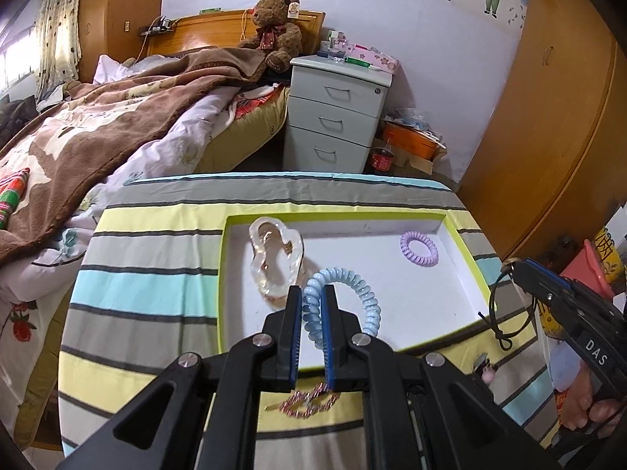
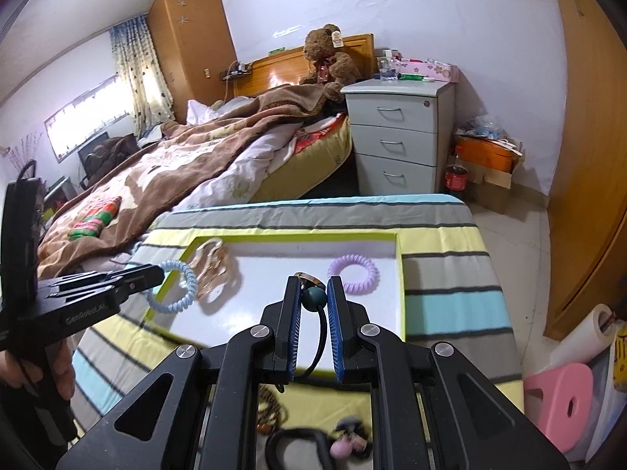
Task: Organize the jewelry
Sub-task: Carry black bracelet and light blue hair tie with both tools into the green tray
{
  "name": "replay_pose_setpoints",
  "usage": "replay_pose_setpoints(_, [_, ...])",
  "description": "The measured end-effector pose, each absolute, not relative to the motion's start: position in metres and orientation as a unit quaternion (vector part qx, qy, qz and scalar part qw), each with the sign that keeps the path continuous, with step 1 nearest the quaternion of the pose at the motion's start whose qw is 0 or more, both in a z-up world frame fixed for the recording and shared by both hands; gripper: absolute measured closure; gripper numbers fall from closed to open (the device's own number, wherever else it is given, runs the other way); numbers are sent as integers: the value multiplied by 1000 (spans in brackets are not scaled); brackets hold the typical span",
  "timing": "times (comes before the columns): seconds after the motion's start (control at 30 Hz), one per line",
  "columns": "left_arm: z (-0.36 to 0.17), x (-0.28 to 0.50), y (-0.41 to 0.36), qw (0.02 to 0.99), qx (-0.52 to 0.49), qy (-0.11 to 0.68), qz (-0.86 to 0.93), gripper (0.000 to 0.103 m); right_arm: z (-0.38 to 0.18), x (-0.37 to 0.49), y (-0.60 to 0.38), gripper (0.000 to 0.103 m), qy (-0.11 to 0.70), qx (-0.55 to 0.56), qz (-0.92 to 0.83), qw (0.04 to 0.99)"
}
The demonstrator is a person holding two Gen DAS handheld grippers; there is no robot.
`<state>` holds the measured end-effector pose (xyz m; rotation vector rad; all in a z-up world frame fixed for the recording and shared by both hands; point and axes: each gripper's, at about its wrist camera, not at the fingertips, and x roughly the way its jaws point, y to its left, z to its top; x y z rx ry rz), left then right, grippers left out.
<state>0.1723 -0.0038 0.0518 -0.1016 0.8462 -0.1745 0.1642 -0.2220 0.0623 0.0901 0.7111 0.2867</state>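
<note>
A shallow white tray with a lime rim (image 1: 466, 248) (image 2: 399, 274) lies on the striped table. My left gripper (image 1: 312, 293) is shut on a light blue spiral hair tie (image 1: 364, 297) (image 2: 184, 286) and holds it over the tray's near edge. In the tray lie a clear hair claw (image 1: 276, 260) (image 2: 213, 270) and a purple spiral hair tie (image 1: 418, 248) (image 2: 354, 270). My right gripper (image 2: 313, 288) is shut on a black hair tie with a teal bead (image 2: 313, 299) above the tray; it shows in the left wrist view (image 1: 513, 268).
A pink rhinestone clip (image 1: 309, 403) lies on the cloth before the tray. More hair ties and a pink-bead one (image 2: 345, 444) lie near me. A bed (image 1: 117, 117), white drawer unit (image 1: 333, 117), wardrobe (image 1: 548, 117) and pink stool (image 2: 564, 399) surround the table.
</note>
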Motion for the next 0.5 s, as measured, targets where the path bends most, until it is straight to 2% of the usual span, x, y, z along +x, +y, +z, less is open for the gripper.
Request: replay_pose_setpoints(0.5, [30, 227, -29, 895, -45, 433, -93, 93, 33, 237, -222, 89, 387, 38, 126, 913])
